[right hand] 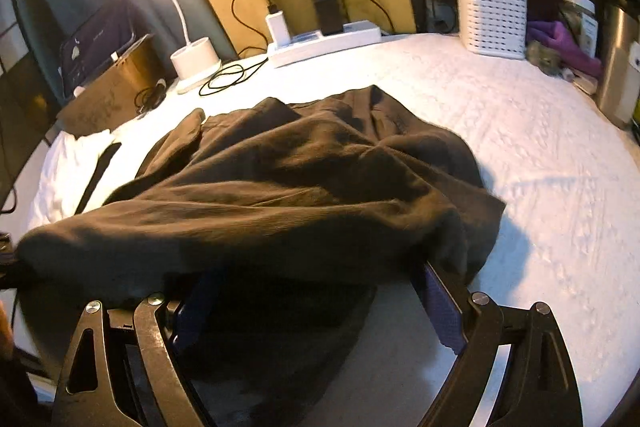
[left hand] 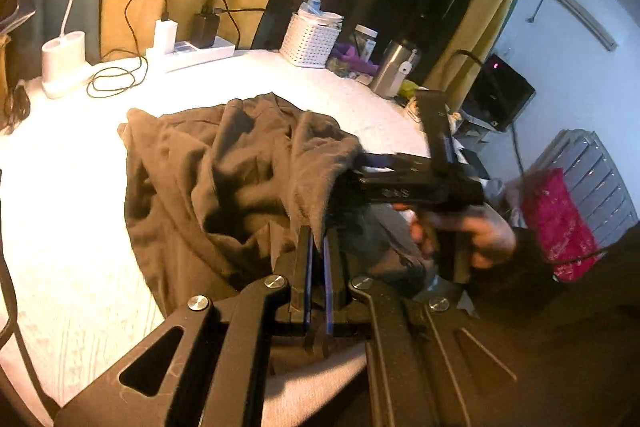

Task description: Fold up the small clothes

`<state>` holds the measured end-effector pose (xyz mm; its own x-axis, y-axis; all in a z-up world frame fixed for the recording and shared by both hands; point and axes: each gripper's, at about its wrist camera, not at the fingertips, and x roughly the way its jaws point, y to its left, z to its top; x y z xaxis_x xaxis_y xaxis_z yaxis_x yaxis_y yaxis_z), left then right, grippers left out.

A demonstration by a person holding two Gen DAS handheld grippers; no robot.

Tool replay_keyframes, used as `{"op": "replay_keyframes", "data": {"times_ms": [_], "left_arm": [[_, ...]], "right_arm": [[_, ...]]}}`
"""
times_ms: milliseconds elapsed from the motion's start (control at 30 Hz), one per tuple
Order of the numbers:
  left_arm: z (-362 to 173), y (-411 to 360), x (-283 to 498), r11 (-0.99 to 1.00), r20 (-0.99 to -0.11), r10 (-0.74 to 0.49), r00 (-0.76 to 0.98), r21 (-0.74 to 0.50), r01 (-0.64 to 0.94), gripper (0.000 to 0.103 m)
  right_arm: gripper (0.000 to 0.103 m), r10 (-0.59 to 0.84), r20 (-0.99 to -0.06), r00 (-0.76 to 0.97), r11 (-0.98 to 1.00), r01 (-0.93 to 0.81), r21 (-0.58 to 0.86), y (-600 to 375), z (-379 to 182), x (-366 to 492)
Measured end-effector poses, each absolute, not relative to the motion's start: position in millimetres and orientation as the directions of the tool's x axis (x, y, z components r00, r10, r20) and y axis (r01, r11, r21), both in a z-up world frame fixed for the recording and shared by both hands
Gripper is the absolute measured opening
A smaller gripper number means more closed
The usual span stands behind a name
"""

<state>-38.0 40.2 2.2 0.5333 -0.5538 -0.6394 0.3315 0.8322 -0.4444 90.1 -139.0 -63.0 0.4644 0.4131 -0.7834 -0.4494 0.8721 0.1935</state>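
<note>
One dark brown garment (left hand: 224, 163) lies bunched mid-surface (left hand: 72, 211), its near edge lifted; one lamp (right hand: 192, 55), one white basket (right hand: 494, 23). Left tongs (left hand: 318, 247) clenched on a fold of its hem; only the left view shows the right tongs (left hand: 360, 167) from outside. Right tongs released, garment edge draped across their spread fingers (right hand: 444, 303).

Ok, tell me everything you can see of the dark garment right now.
The dark brown garment looks like soft knit cloth, crumpled in loose folds on the white textured tabletop. Its near edge is lifted: the left gripper is shut on a pinch of it, and the cloth drapes over the right gripper, whose jaws stand wide. Which garment it is cannot be told.
</note>
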Motion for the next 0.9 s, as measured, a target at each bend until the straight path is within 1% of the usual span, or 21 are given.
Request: {"op": "replay_keyframes", "data": {"times_ms": [167,333,400,533,567,600,633,667,700,800,900], "left_arm": [[-2.1,52.2,-47.4,0.851,-0.663,-0.524,0.535,-0.428,0.305,0.003],[-4.8,67.7,-50.1,0.845,-0.677,-0.533,0.508,-0.459,0.274,0.004],[-4.6,76.2,-49.0,0.872,-0.699,-0.485,0.525,-0.429,0.235,0.004],[-11.3,100.5,-40.9,0.941,-0.764,-0.311,0.565,-0.330,0.073,0.007],[-13.4,102.6,-37.1,0.949,-0.774,-0.281,0.568,-0.311,0.045,0.014],[-14.7,102.3,-30.4,0.954,-0.781,-0.257,0.570,-0.298,0.022,0.027],[-16.0,100.8,-26.8,0.953,-0.776,-0.262,0.574,-0.302,0.026,0.035],[-16.1,94.4,-20.4,0.948,-0.766,-0.281,0.578,-0.315,0.044,0.049],[-16.9,86.2,-13.9,0.945,-0.760,-0.294,0.579,-0.320,0.059,0.055],[-22.7,59.6,6.0,0.945,-0.763,-0.317,0.564,-0.305,0.118,0.055],[-42.1,39.8,28.8,0.950,-0.788,-0.310,0.533,-0.273,0.150,0.054]], "right_arm": [[0.091,0.404,-0.794,0.454,0.882,-0.423,0.207,-141.6,-67.8,92.9],[0.091,0.403,-0.793,0.456,0.886,-0.413,0.213,-150.4,-67.6,91.8],[0.091,0.397,-0.796,0.457,0.890,-0.402,0.214,-153.8,-68.7,93.3],[0.091,0.404,-0.794,0.455,0.894,-0.380,0.237,-164.2,-70.1,98.0],[0.091,0.406,-0.793,0.454,0.895,-0.375,0.244,-166.7,-69.9,99.6],[0.091,0.408,-0.792,0.455,0.895,-0.372,0.248,-168.8,-69.3,100.3],[0.091,0.409,-0.790,0.457,0.895,-0.368,0.251,-171.4,-68.2,101.1],[0.091,0.411,-0.788,0.459,0.895,-0.367,0.253,-173.4,-67.1,101.5],[0.091,0.413,-0.784,0.463,0.895,-0.367,0.255,-176.4,-65.4,101.4],[0.091,0.416,-0.778,0.471,0.896,-0.359,0.262,-184.7,-63.2,99.8],[0.091,0.417,-0.775,0.475,0.899,-0.342,0.273,-194.0,-64.1,98.9]]}}
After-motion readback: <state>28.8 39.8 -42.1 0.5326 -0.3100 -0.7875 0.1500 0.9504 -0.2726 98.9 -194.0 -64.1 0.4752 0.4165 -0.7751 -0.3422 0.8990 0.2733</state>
